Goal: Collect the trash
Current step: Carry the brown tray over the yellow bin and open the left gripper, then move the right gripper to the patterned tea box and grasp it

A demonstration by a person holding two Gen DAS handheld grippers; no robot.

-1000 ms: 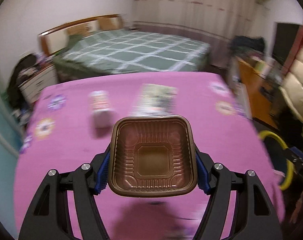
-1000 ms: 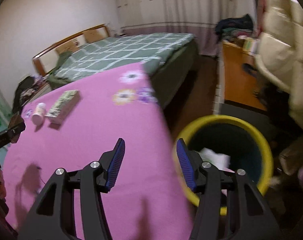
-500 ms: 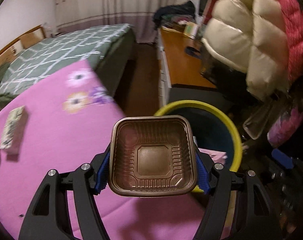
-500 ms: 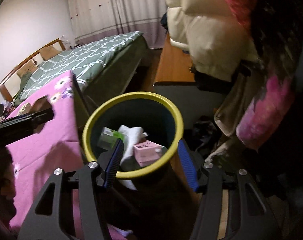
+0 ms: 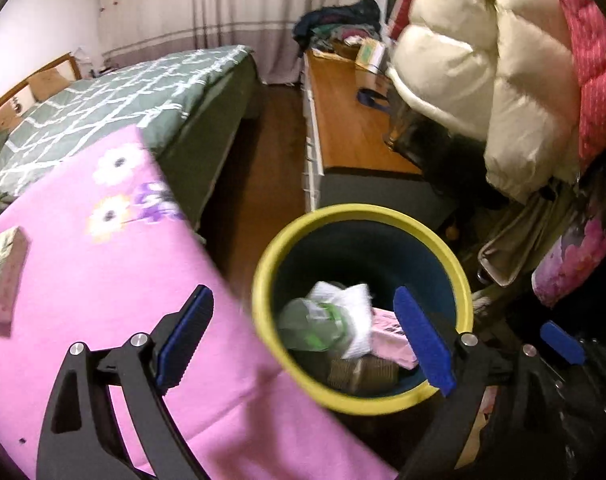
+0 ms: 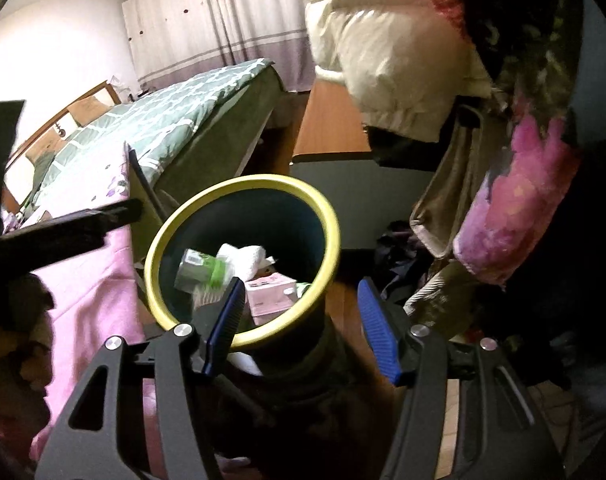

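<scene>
Room: bedroom; bed (image 5: 115, 96) with green checked cover upper left of left view, curtains behind, wooden desk (image 5: 351, 120) top centre, puffy coats hanging at right.
Surface: pink flowered tablecloth (image 5: 103, 280) fills lower left of left view; its edge sits just beside the bin.
Bin: yellow-rimmed trash bin (image 5: 459, 276) lower centre-right of left view, centre-left of right view (image 6: 331, 216); on the floor beside the table.
Bin contents: clear bottle with green label (image 5: 311, 324), white tissue (image 5: 351, 304), pink box (image 5: 391, 336), brown ribbed tray (image 5: 363, 372) lying at the bottom. Same bottle (image 6: 201, 270), tissue (image 6: 247, 256) and pink box (image 6: 269, 296) show in right view; tray not clear there.
Left gripper: (image 5: 303, 340) fingers spread wide, nothing between them, hovering over near rim of the bin.
Right gripper: (image 6: 303, 322) fingers apart, empty, pointed at near side of bin rim.
Done: judging by contents, several pieces are in the bin, the tray among them.
Left: printed box (image 5: 3, 272) lying flat on the cloth, far left edge of left view, well apart from the bin. Rest of the table is out of frame, so can't tell what else remains.
Progress: partway, likely past half; at least one more pickup.
</scene>
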